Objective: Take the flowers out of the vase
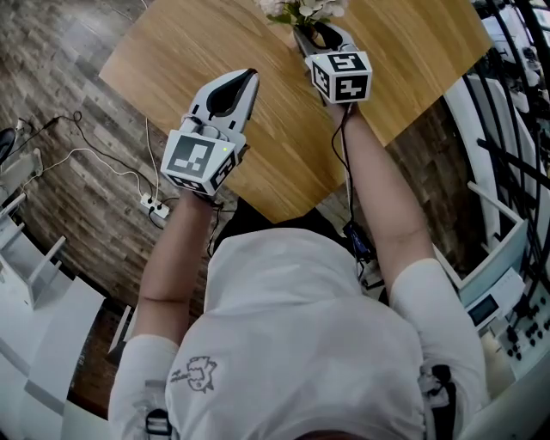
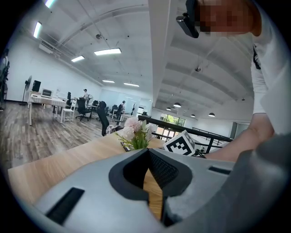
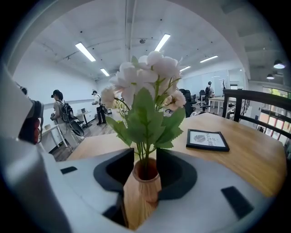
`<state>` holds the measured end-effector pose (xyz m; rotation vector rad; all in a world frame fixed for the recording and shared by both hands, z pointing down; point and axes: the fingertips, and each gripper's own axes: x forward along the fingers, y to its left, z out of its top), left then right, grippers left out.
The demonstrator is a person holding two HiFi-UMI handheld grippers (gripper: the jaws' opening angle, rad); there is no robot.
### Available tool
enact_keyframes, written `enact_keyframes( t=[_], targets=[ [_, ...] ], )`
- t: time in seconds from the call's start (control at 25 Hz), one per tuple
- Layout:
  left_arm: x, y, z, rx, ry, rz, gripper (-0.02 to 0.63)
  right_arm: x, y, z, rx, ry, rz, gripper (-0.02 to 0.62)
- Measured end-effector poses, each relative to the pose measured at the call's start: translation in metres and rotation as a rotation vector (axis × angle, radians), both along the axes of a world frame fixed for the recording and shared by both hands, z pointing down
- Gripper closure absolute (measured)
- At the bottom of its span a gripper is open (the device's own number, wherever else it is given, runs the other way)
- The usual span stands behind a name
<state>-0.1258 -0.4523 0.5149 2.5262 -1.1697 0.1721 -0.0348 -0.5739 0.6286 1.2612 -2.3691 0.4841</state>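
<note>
A bunch of pale pink flowers (image 3: pixel 145 77) with green leaves stands upright in a small wooden vase (image 3: pixel 143 193) on the wooden table (image 1: pixel 189 43). In the right gripper view my right gripper (image 3: pixel 145 153) is open, and the vase's neck sits between its two dark pads. Whether the pads touch the neck I cannot tell. From the head view the flowers (image 1: pixel 301 9) show at the top edge, just beyond the right gripper (image 1: pixel 314 31). My left gripper (image 1: pixel 248 76) hovers over the table to the left of the vase, shut and empty. Its own view shows the flowers (image 2: pixel 135 129) ahead.
A black-framed picture (image 3: pixel 207 139) lies flat on the table right of the vase. The table's near corner (image 1: pixel 292 210) is close to the person's body. On the floor to the left lie a power strip (image 1: pixel 155 206) and cables. Racks of equipment (image 1: pixel 507 172) stand on the right.
</note>
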Motion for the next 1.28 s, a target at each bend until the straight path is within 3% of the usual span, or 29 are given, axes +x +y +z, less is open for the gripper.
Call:
enact_keyframes(
  t=[0.48,0.84,1.28],
  targets=[
    [0.009,0.002,0.005,-0.015,0.002,0.002,0.601,0.005,-0.002,0.002,0.014,0.025,0.009,0.534],
    [0.006,0.014,0.005,-0.014,0.005,-0.017,0.603,0.0,0.004,-0.018,0.08,0.001,-0.011,0.549],
    [0.016,0.035,-0.027,0.044,-0.002,-0.048,0.602,0.006,0.017,-0.091,0.198,-0.049,-0.035,0.552]
  ],
)
